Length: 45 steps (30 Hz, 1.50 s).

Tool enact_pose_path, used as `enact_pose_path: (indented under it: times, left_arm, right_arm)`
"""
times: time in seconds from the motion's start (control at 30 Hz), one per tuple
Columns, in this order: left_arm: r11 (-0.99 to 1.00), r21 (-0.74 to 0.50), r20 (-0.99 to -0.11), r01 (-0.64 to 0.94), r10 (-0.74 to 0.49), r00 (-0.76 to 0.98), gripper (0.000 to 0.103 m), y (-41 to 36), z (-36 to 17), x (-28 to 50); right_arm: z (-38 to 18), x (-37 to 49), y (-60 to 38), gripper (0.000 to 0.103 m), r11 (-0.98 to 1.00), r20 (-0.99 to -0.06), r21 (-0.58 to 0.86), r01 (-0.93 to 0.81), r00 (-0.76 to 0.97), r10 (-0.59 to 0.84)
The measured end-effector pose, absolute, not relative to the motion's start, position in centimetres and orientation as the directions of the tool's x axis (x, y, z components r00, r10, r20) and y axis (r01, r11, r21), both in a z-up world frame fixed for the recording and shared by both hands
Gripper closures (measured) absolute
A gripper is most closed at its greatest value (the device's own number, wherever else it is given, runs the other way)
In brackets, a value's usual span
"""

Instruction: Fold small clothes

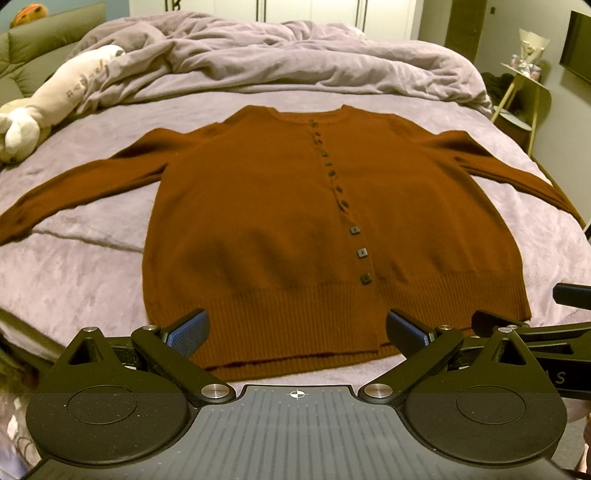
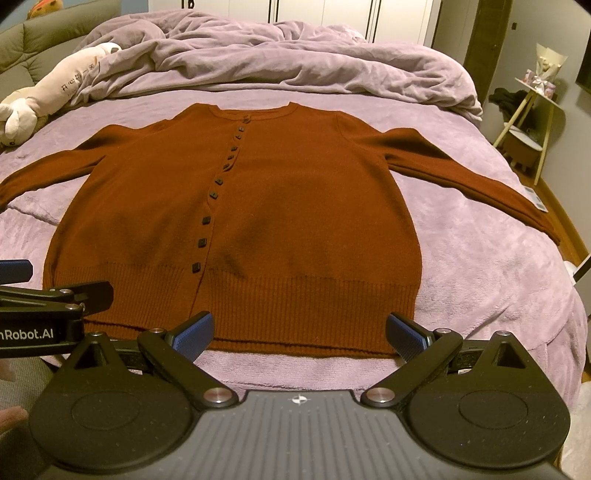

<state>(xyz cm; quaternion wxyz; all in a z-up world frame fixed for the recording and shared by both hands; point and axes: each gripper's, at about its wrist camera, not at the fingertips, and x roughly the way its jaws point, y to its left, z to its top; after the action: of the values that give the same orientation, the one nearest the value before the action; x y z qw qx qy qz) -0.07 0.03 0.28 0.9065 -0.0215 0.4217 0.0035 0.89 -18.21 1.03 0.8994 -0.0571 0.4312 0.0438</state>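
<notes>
Fingers (image 1: 188, 332) spread before ribbed knit cardigan (image 1: 258, 206).

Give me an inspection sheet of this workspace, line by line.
Surface: bed with lilac cover, some creases.
Job's things: rust cardigan flat, buttoned, sleeves spread, not yet folded.
Clutter: plush toy at far left; rumpled duvet at the head.
Grippers: left gripper and right gripper open, empty, near the hem.
Cables: nothing seen.
Surroundings: side table right of the bed; wardrobe doors behind.
</notes>
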Motion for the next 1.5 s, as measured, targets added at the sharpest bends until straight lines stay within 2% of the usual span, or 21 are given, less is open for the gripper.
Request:
enact_pose_path:
  times: [1.5]
  left_arm:
    - [0.999,-0.033,-0.782,-0.038,-0.002,0.623,0.0,0.28,-0.5,0.26]
  right_arm:
    - [1.2,0.82,-18.49,0.004,0.99,-0.777,-0.057,-0.132,0.628,0.039]
